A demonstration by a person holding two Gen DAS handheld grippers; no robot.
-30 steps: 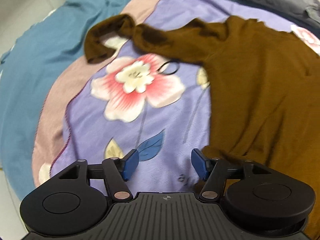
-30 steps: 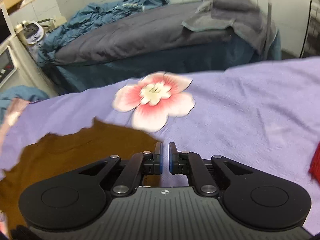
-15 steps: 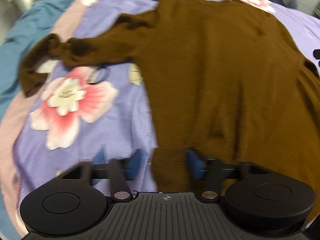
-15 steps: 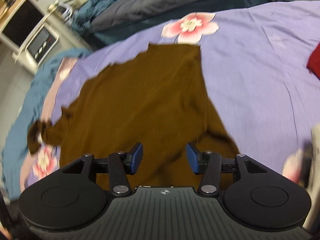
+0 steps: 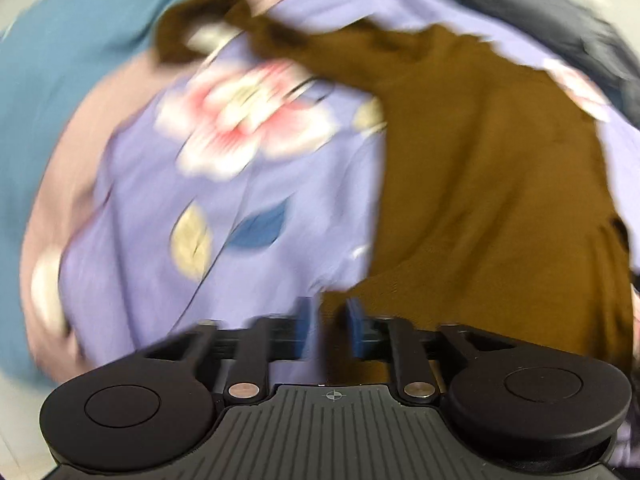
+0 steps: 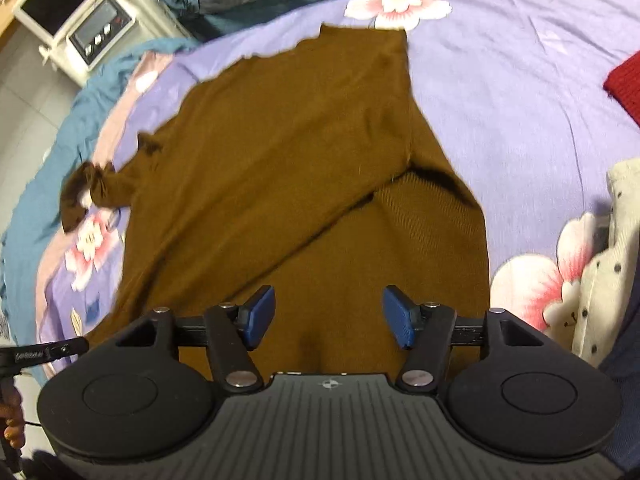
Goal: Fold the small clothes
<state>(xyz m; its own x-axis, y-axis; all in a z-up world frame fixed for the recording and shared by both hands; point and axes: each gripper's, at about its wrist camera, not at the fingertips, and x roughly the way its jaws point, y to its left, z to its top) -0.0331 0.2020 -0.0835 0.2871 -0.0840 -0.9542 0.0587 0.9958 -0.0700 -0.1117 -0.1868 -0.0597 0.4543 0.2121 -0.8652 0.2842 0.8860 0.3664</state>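
A brown knit sweater (image 6: 280,140) lies spread on the purple flowered bedsheet (image 6: 520,100). One sleeve is folded diagonally across its body. The other sleeve (image 6: 92,188) trails off to the left, crumpled at the cuff. My right gripper (image 6: 328,316) hovers over the sweater's lower part; its jaws are opening, wide apart, with nothing gripped. The left wrist view is blurred. There my left gripper (image 5: 330,320) is at the sweater's (image 5: 480,160) lower left hem corner. Its blue pads stand close together and brown knit fills the gap between them.
A red garment (image 6: 628,84) lies at the sheet's right edge, and a cream dotted garment (image 6: 608,260) sits nearer on the right. A blue cover (image 6: 40,200) borders the sheet on the left. A white appliance (image 6: 80,24) stands beyond the bed's far left.
My left gripper swung back left and its jaws narrowed onto the hem corner. My right gripper went from shut to wide open and pulled back, so the whole sweater shows.
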